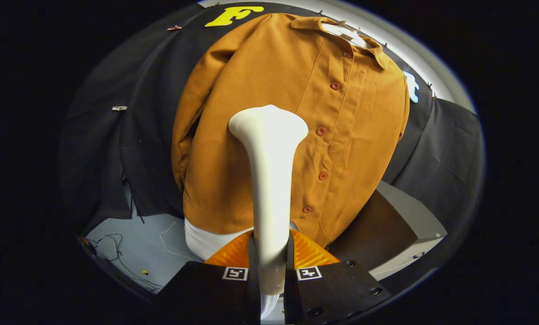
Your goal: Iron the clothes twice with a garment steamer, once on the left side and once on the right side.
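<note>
Between the fingers: gripper (269,266) pinching steamer (269,180) handle.
shirt (296,135): hanging just beyond steamer head, which sits beside button placket, at mid-height.
step: likely mid-pass.
next: sweep along fabric, head kept close.

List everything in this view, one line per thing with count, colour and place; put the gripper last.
shirt: one, brown-orange, hanging against the booth wall, beyond the fingers.
shirt buttons: five seen, reddish, in a row down the front placket.
garment steamer: one, white, handle between the fingers, head up at the shirt front.
white cloth: one, below the shirt hem.
cables: several, thin, on the grey floor beside the fingers.
gripper: one, both fingers pressed on the steamer handle.
</note>
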Motion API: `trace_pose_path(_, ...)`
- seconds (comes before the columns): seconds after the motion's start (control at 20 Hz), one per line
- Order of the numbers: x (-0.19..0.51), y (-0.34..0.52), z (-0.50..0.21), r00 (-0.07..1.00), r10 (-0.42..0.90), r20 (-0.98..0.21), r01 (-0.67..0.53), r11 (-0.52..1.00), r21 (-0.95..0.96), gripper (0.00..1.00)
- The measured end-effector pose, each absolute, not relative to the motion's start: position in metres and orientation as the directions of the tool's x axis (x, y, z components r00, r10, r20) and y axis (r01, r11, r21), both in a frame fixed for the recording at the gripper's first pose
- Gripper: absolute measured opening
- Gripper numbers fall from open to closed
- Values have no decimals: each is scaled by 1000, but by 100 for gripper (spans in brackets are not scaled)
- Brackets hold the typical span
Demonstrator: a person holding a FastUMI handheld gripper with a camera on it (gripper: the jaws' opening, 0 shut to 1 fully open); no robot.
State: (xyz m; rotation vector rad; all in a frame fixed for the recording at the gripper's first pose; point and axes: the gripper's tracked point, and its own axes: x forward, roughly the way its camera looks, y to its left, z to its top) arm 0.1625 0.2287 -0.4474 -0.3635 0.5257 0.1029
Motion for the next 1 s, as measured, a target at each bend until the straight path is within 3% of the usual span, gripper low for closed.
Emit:
trace_pose_path(0.45,121,191,-421,861,-16,-508,-138,955,-264,24)
trace_pose_path(1.0,113,148,-314,912,-38,-408,-27,988,-152,24)
